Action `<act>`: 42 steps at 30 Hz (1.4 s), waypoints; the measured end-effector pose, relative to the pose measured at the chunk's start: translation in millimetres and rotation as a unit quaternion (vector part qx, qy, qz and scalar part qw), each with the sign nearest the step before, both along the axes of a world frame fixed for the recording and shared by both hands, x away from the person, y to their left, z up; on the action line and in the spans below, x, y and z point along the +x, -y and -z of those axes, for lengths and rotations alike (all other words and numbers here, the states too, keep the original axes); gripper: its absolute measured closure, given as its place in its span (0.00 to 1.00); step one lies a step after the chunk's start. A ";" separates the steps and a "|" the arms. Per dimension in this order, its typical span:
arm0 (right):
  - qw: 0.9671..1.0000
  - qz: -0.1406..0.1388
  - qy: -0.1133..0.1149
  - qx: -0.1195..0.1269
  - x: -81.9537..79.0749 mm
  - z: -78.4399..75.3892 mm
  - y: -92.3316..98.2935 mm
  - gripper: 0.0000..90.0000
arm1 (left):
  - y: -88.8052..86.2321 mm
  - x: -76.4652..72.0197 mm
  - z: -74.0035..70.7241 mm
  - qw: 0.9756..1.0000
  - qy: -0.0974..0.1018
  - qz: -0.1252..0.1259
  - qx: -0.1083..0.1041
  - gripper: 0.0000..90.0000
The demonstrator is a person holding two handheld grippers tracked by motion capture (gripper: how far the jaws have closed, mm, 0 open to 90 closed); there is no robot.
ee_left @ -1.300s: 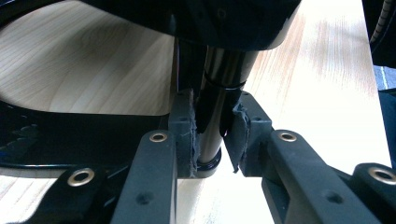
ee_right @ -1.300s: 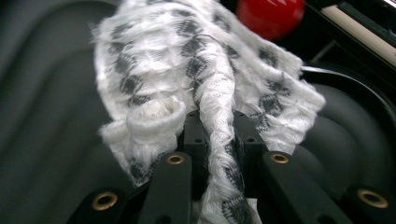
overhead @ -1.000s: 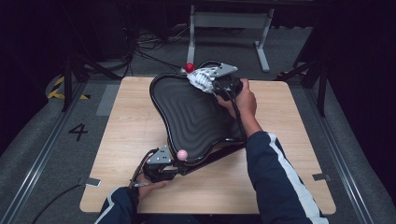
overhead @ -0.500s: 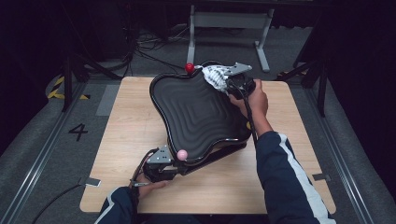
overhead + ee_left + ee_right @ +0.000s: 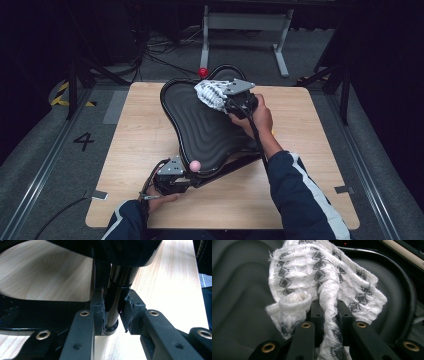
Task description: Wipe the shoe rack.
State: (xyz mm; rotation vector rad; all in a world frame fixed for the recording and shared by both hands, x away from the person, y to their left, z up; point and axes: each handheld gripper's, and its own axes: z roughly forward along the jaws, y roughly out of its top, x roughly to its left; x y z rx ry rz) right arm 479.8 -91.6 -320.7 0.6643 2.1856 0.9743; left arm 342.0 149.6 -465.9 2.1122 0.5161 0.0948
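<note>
On the far end of the black seat (image 5: 210, 127) my right gripper (image 5: 216, 95) pinches the white cloth (image 5: 317, 277) mid-wipe, my left gripper (image 5: 113, 315) clamps its post (image 5: 117, 290), and most of it looks left to wipe.

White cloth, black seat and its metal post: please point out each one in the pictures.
white cloth (image 5: 312, 272), right gripper view, on its patterned middle.
black seat (image 5: 207, 127), high view, on its ridged top surface.
metal post (image 5: 120, 282), left gripper view, on the shiny upper shaft.

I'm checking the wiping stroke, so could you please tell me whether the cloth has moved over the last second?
Yes. The cloth in the right claw has slid away from the seat's far rim, near the red ball, toward its middle.
</note>
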 end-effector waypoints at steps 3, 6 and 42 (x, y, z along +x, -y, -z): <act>1.000 -0.015 0.001 -0.002 -5.6 0.9 -12.6 0.88 | 0.1 -0.1 0.1 1.000 0.000 -0.001 -0.001 0.80; 0.999 -0.032 0.003 -0.004 -11.2 1.1 -25.8 0.88 | 0.1 0.3 0.3 1.000 0.000 0.001 -0.001 0.80; 1.000 -0.013 0.008 0.017 -8.1 6.2 -19.6 0.88 | 0.5 1.2 1.0 1.000 -0.005 0.003 0.000 0.80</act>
